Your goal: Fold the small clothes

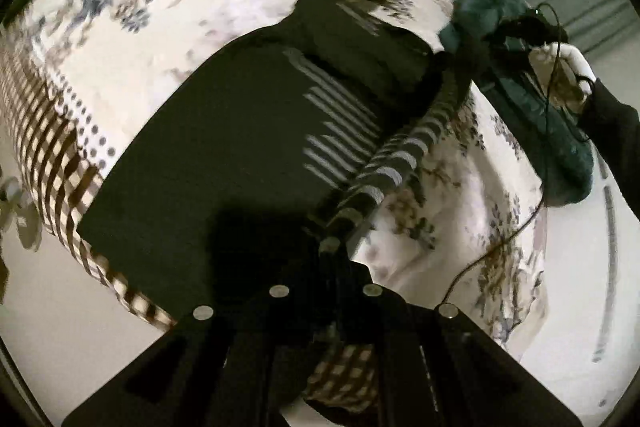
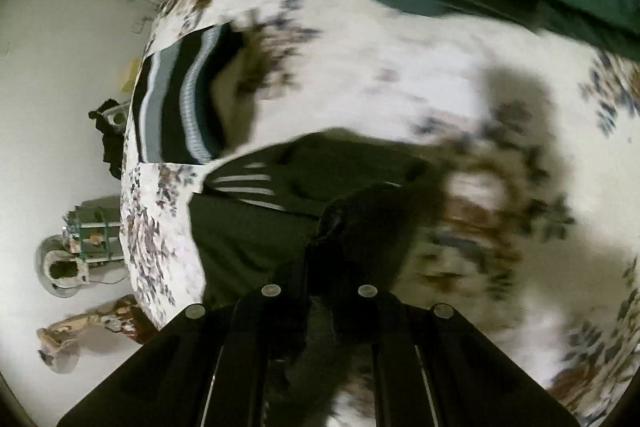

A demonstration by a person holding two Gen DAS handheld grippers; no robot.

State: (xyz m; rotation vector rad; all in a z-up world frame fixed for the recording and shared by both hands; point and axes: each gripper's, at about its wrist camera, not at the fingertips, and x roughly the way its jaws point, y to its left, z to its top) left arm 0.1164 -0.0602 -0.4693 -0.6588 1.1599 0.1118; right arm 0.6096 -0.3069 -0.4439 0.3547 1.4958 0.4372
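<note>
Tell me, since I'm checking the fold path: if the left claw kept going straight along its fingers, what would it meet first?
Most likely the dark striped garment that the left claw is already shut on, draped just ahead of its fingers. Beyond it lies the floral bedspread; blur leaves depth unclear.

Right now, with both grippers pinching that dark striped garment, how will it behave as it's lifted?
Probably floppy: the dark striped garment sags between the left gripper and right gripper. Likely light, since small pinches raise it. Its free part may drag across the floral bedspread.
</note>
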